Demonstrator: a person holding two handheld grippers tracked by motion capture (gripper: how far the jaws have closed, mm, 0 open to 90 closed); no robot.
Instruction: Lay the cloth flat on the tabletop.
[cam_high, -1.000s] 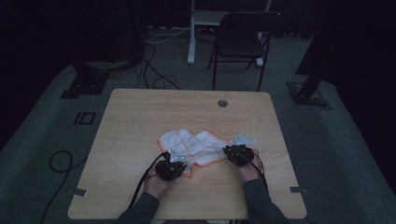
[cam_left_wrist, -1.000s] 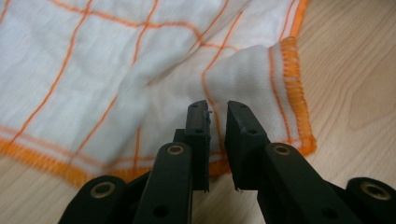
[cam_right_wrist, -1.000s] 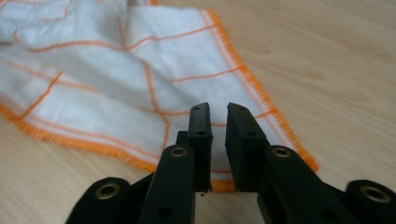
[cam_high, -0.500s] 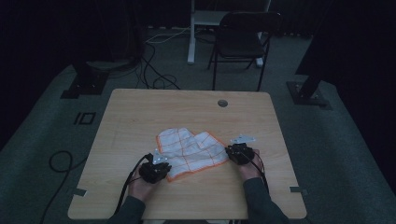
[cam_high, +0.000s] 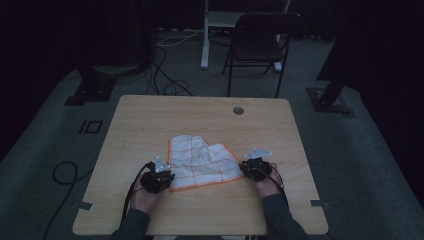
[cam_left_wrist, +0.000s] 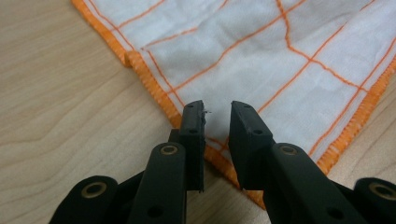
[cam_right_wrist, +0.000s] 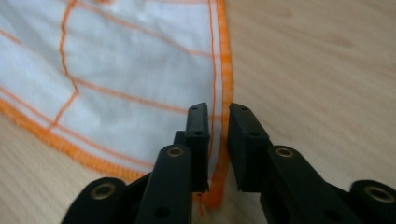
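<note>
Cloth: white woven cloth with orange grid lines and an orange stitched hem (cam_high: 202, 162), lying flat on the light wooden table (cam_high: 150, 115), a little toward the near edge and roughly midway between the left and right edges.
Cloth shape: uneven outline; the far side shows two lobes, the left one reaching farther back, where part of the cloth lies folded over itself. The near hem runs fairly straight between the two grippers.
Cloth surface: lightly creased, with thin orange lines crossing in large squares; the hem is a thick, ribbed orange band (cam_left_wrist: 154, 86).
Left gripper: black two-jaw gripper (cam_high: 165, 176) at the cloth's near-left corner. In the left gripper view (cam_left_wrist: 217, 112) its jaws stand a narrow gap apart over the hem, having just been opening; cloth shows between them, not pinched.
Right gripper: black two-jaw gripper (cam_high: 247, 167) at the cloth's near-right corner. In the right gripper view (cam_right_wrist: 218, 114) the jaws are slightly parted, also just opening, with the orange hem (cam_right_wrist: 226, 56) running between them unclamped.
Hands: one behind each gripper, sleeves entering from the near edge.
</note>
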